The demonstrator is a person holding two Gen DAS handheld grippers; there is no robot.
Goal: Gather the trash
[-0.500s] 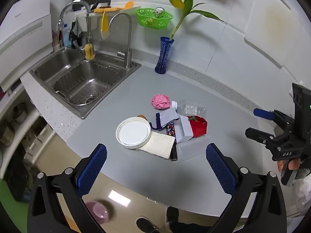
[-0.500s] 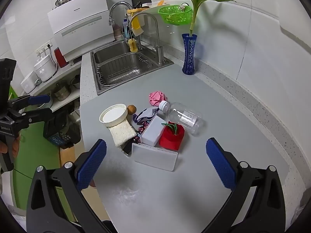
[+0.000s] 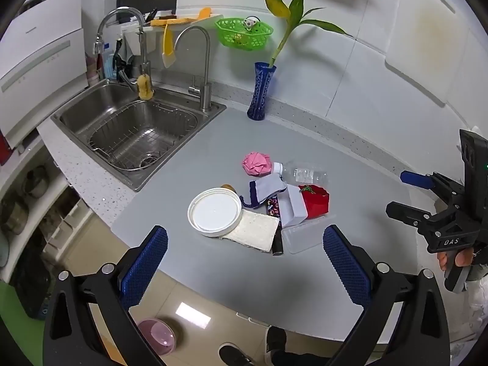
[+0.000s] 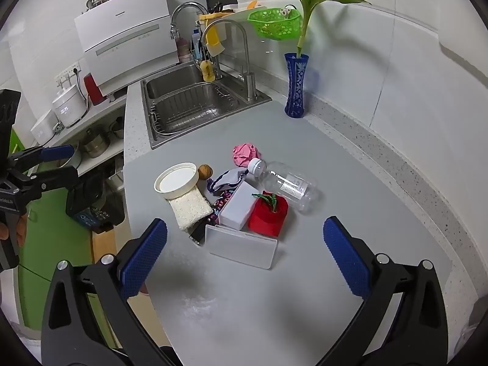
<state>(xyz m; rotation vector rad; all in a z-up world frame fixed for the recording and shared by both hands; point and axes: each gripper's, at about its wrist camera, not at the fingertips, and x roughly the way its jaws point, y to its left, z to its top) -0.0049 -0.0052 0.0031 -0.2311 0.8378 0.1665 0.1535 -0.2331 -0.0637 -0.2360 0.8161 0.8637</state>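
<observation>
A heap of trash lies mid-counter: a white round lid, a pink crumpled paper, a clear plastic bottle, a red box, a white box, a clear flat lid and a white sponge. My left gripper hovers open over the counter's near edge, short of the heap. Wide open too, my right gripper hangs above the bare counter in front of the clear lid. Neither holds anything.
A steel sink with taps sits left of the heap. A blue vase with a plant stands by the wall, under a green basket. A pink bowl and a person's shoes are on the floor.
</observation>
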